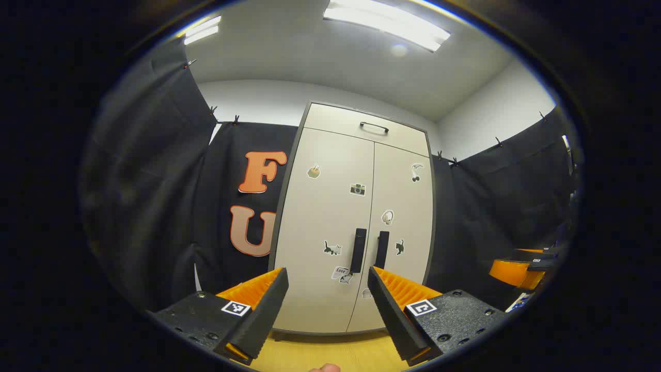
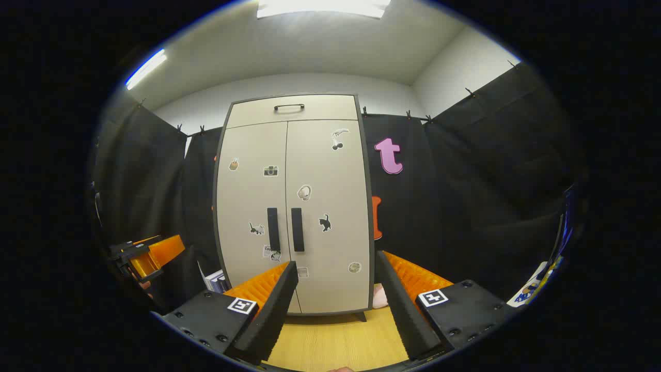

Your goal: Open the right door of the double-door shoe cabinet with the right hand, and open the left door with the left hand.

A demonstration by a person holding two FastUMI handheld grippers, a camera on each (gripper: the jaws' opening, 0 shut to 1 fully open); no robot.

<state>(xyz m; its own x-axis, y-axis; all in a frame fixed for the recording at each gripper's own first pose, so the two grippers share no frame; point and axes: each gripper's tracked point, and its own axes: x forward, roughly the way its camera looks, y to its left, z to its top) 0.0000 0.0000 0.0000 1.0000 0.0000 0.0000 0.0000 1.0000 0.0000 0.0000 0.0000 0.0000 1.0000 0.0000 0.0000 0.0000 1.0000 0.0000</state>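
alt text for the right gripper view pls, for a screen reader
A closed double-door shoe cabinet stands ahead with two vertical door handles side by side at its centre seam. The open right gripper hangs short of it, above the wooden floor.

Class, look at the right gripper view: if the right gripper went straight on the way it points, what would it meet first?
Probably the shoe cabinet's right door, low down, right of its handle. The right gripper is open and some way off; depth is unclear.
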